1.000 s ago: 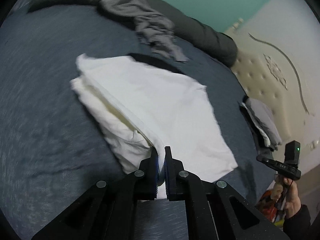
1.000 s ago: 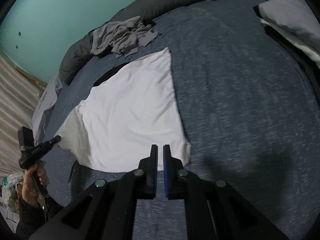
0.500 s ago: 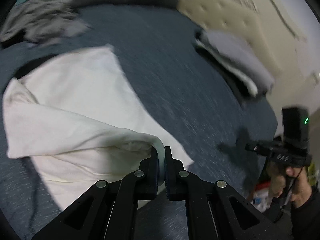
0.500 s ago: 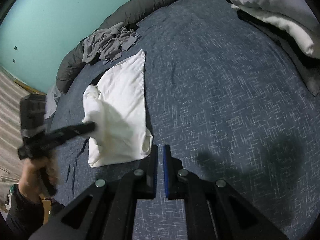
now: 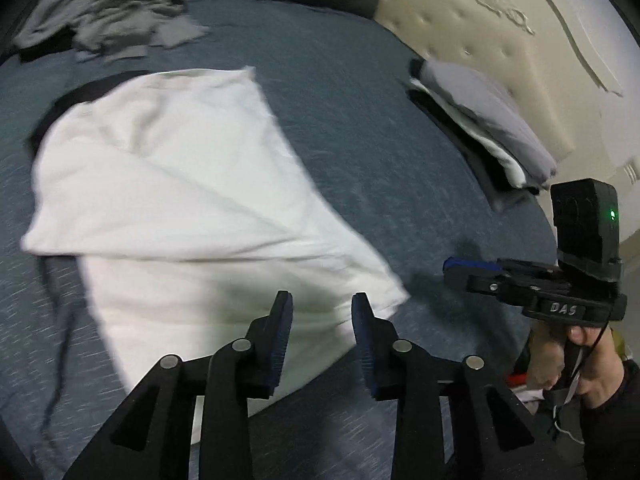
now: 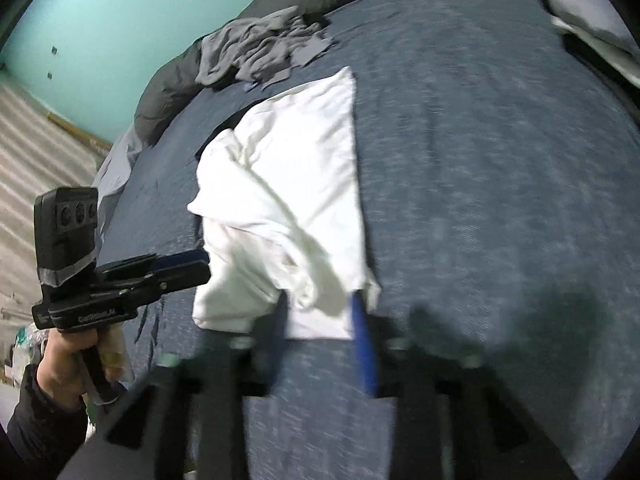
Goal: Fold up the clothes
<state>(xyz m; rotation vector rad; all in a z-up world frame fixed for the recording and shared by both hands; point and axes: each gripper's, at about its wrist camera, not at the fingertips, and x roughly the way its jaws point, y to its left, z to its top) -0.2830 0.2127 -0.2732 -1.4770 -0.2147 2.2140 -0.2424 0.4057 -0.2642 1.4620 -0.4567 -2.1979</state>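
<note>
Both grippers now apart: left gripper (image 5: 322,300) let go the white garment (image 5: 180,200), now doubled over on bed (image 5: 360,120); right gripper (image 6: 320,304) opened too.

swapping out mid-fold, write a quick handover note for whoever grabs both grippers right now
Left gripper: open, holding nothing, over the near edge of the white garment.
Right gripper: open, empty, at the garment's near corner.
White garment lies partly folded on the blue bedspread, one flap laid over and rumpled.
Folded stack sits by the headboard.
Left: smooth and finish this fold, then the grey heap.
</note>
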